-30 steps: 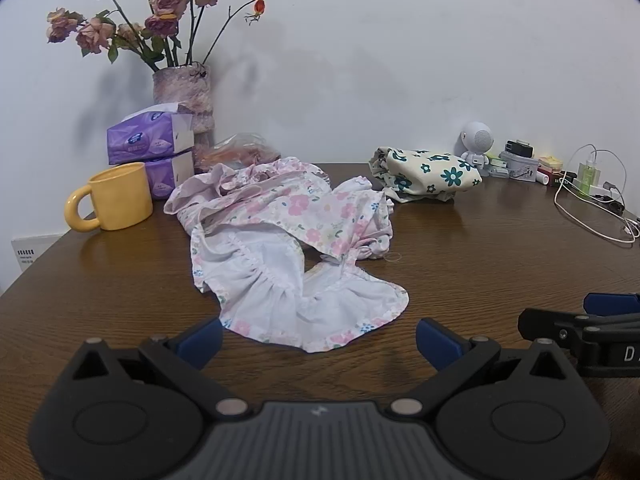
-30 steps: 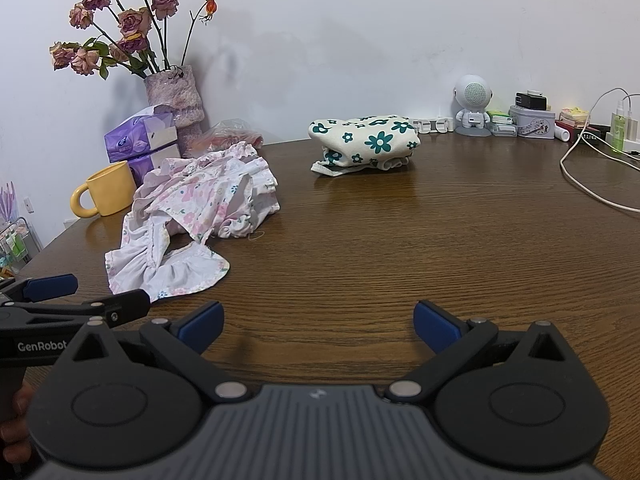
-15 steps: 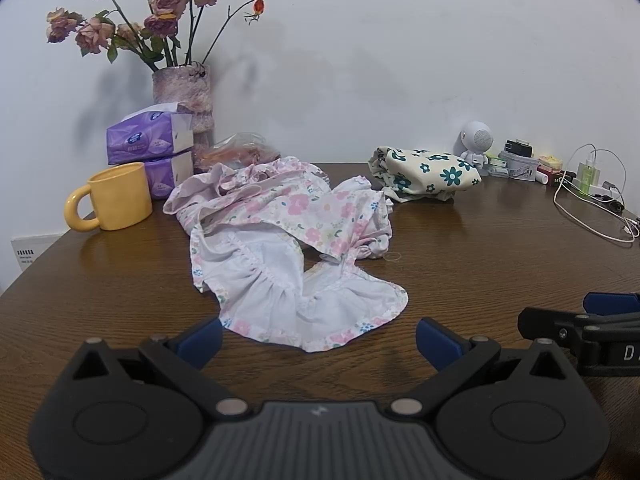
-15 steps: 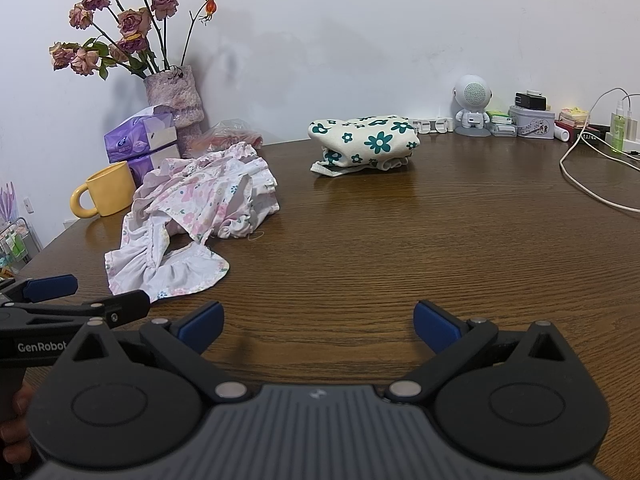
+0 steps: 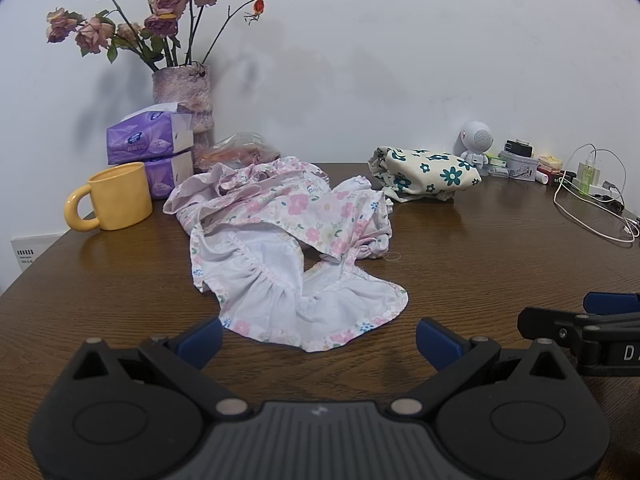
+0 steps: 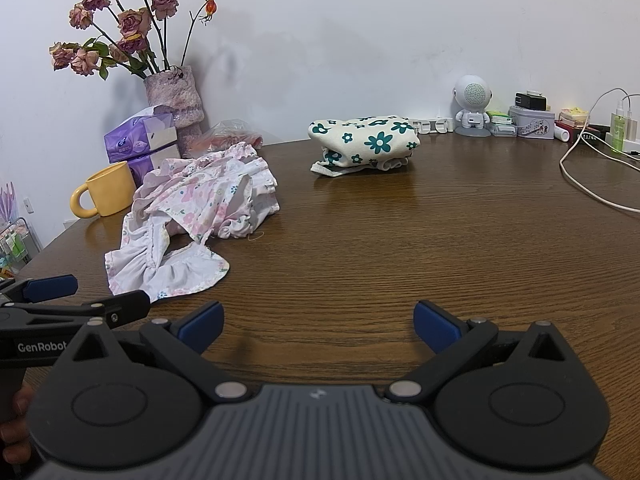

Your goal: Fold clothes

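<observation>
- Across the last second almost nothing changed: the left gripper (image 5: 318, 338) stayed released with its jaws wide apart and empty, and the right gripper (image 6: 318, 322) stayed the same way, both hovering low over the wooden table (image 6: 400, 240).
- The pink floral garment (image 5: 280, 240) lay crumpled directly ahead of the left gripper, its near ruffled hem just beyond the fingertips and not touched by them.
- That stillness suggested the fold had not begun; the likely first step was to reach for the near hem or a corner and spread the cloth flat.
- The left wrist view showed the garment head-on, with its pale inside turned up, and the right gripper's side at the far right edge.
- The right wrist view showed bare table straight ahead, the garment off to the left, and part of a hand (image 6: 16, 420) holding the left gripper's handle.
- A cream garment with teal flowers (image 6: 364, 140) sat already bundled far ahead, well apart from the pink one.
- A yellow mug (image 5: 116, 196) stood to the left of the pink garment, near it but apart.
</observation>
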Tool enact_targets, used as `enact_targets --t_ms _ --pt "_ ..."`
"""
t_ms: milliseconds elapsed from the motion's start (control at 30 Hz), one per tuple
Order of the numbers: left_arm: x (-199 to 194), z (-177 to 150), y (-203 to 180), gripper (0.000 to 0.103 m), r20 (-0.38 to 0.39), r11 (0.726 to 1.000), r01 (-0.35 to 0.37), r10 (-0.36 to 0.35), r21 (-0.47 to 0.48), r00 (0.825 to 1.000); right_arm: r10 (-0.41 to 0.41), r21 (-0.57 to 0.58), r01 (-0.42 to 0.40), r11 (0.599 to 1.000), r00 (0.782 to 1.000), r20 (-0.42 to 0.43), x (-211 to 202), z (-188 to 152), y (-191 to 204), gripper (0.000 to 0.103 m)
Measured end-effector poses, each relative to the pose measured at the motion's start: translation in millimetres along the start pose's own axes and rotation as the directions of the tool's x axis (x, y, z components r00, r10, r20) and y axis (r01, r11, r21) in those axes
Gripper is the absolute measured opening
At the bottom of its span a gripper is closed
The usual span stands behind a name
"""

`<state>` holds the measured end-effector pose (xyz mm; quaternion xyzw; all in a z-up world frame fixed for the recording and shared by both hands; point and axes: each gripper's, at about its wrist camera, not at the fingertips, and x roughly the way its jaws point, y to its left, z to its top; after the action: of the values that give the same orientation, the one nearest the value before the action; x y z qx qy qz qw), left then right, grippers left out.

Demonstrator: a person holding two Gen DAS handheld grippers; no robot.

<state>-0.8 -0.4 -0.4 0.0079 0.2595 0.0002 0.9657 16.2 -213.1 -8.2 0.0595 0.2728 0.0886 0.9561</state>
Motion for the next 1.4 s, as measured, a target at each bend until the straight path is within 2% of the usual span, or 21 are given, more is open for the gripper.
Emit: enact_targets --t_ms 1400 --pt "1.6 1.0 0.5 0.103 -0.007 1.0 -0.002 0.001 -0.007 1.0 -0.001 0.003 0.001 1.0 1.0 -0.004 0.4 0.4 -0.6 0.103"
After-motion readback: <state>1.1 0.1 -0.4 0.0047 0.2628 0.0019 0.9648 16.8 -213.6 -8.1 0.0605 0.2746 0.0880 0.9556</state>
